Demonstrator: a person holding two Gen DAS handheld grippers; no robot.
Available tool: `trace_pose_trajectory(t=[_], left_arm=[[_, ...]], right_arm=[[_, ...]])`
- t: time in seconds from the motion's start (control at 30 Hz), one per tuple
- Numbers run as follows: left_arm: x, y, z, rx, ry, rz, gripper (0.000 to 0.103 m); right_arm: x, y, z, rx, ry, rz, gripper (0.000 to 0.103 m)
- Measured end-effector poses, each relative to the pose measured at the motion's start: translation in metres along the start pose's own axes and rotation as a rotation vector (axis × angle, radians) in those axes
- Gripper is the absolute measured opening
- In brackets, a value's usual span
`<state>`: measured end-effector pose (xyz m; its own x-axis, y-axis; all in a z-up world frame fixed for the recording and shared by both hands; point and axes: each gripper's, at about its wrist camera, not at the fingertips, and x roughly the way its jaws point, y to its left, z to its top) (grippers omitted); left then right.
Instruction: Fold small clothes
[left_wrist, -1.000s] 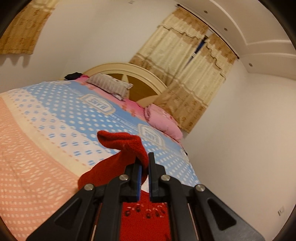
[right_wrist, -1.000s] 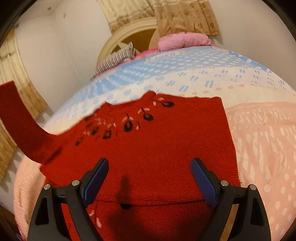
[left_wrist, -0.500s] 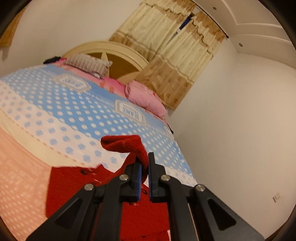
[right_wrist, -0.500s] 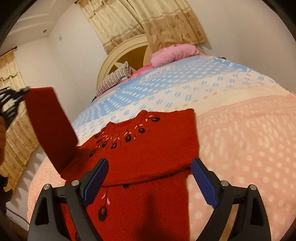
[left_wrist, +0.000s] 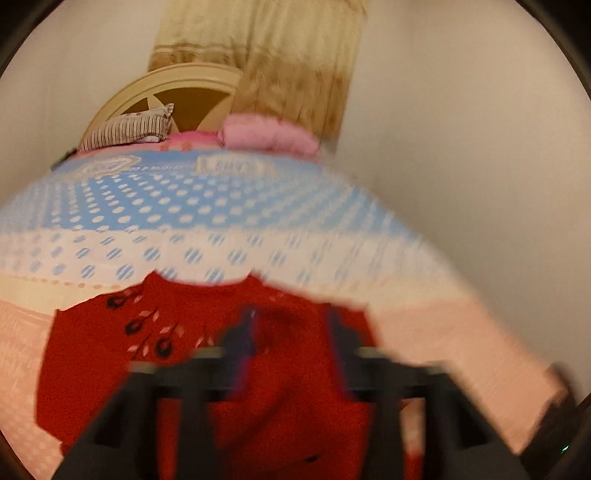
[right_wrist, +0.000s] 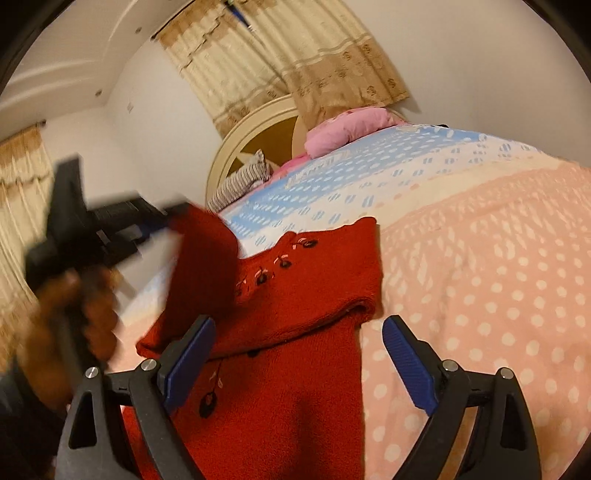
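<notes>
both claws open, tilted over sweater (right_wrist: 280, 406)

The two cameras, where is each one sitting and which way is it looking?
Left wrist: on the left gripper, looking down its blurred, open fingers over the red sweater toward the headboard.
Right wrist: on the right gripper, open above the sweater, facing up the bed; the left gripper and the hand holding it show at left.
Both share the sweater, pink pillow, striped pillow and curtains.

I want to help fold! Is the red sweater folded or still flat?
Partly folded. The red sweater has its top doubled over its lower part, one sleeve still raised beside the left gripper.
</notes>
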<state>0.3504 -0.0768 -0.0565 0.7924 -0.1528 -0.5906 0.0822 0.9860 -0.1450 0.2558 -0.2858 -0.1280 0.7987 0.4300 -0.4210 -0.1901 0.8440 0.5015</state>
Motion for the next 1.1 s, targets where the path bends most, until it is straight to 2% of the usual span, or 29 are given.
trace_pose_trajectory(t=[0.03,0.13,0.17,0.23,0.33,0.43,0.53,0.6,0.73,0.83,1.0,1.1], left_arm=[[-0.001,-0.003,-0.005,0.025,-0.002,0.015,0.081],[-0.018,-0.009,-0.016,0.128,-0.021,0.010,0.083],[-0.028,-0.007,-0.021,0.166,-0.032,0.029,0.091],[-0.047,0.001,-0.034,0.222,-0.065,0.090,0.100],[-0.065,0.033,-0.057,0.265,-0.074,0.193,0.102],[-0.064,0.078,-0.079,0.236,-0.007,0.328,0.102],[-0.061,0.128,-0.092,0.105,0.076,0.378,0.102],[-0.057,0.149,-0.098,0.024,0.135,0.335,0.102],[-0.053,0.175,-0.102,-0.128,0.166,0.266,0.103],[-0.050,0.183,-0.105,-0.174,0.182,0.262,0.103],[-0.045,0.205,-0.117,-0.306,0.192,0.180,0.103],[-0.043,0.205,-0.117,-0.311,0.190,0.179,0.103]], right_arm=[[-0.003,-0.003,0.000,0.016,-0.015,0.013,0.093],[-0.006,-0.010,0.000,0.052,-0.035,0.036,0.095],[-0.007,-0.012,0.000,0.062,-0.038,0.040,0.095],[-0.007,-0.015,0.001,0.076,-0.037,0.042,0.095],[-0.005,-0.015,0.001,0.075,-0.031,0.039,0.096],[-0.003,-0.014,0.000,0.074,-0.018,0.028,0.096],[0.001,-0.013,0.001,0.071,0.001,0.008,0.096],[0.005,-0.011,0.000,0.059,0.017,-0.004,0.096],[0.013,-0.006,-0.001,0.029,0.051,-0.036,0.096],[0.013,-0.002,0.000,0.009,0.059,-0.072,0.096],[0.021,0.026,0.016,-0.124,0.124,-0.133,0.096],[0.040,0.046,0.032,-0.198,0.172,-0.142,0.094]])
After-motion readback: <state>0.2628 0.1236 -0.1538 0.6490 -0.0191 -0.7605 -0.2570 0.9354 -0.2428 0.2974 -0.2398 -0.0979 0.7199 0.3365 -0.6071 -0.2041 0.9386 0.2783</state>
